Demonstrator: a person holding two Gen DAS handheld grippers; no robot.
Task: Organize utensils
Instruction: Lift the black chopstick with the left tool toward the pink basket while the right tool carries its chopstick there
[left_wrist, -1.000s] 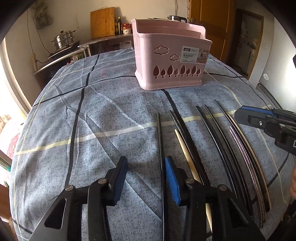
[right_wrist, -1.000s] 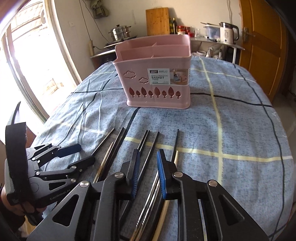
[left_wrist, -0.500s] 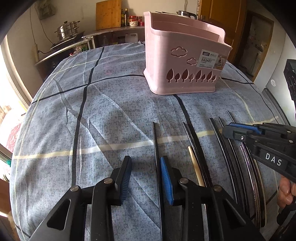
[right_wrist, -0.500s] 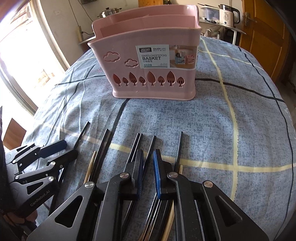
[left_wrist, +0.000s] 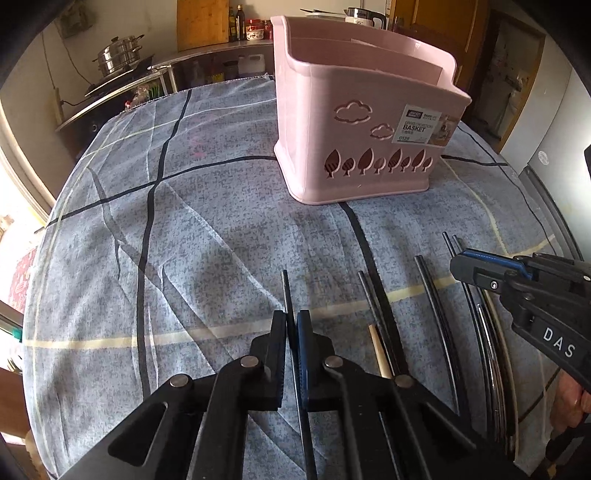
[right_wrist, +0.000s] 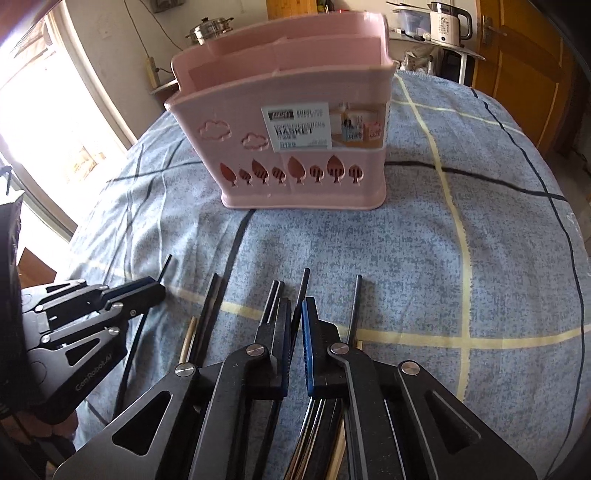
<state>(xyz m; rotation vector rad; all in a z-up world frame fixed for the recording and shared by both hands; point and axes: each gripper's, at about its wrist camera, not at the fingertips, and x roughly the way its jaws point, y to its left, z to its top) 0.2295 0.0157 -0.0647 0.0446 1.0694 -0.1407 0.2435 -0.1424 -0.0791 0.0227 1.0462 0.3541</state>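
Pinching a black chopstick (left_wrist: 286, 295) at lower centre, the left gripper (left_wrist: 291, 332) has jaws pressed on it; the right gripper (right_wrist: 295, 321) likewise nips another chopstick (right_wrist: 302, 291). The pink basket (left_wrist: 354, 147) stands upper right on the bench (left_wrist: 184, 229).

Basket (left_wrist: 365, 140) stands on the table (left_wrist: 207, 229), behind a row of chopsticks (left_wrist: 436, 314) lying side by side. Left tongs (left_wrist: 291, 332) sit at the row's left end, right tongs (right_wrist: 295, 321) further right.
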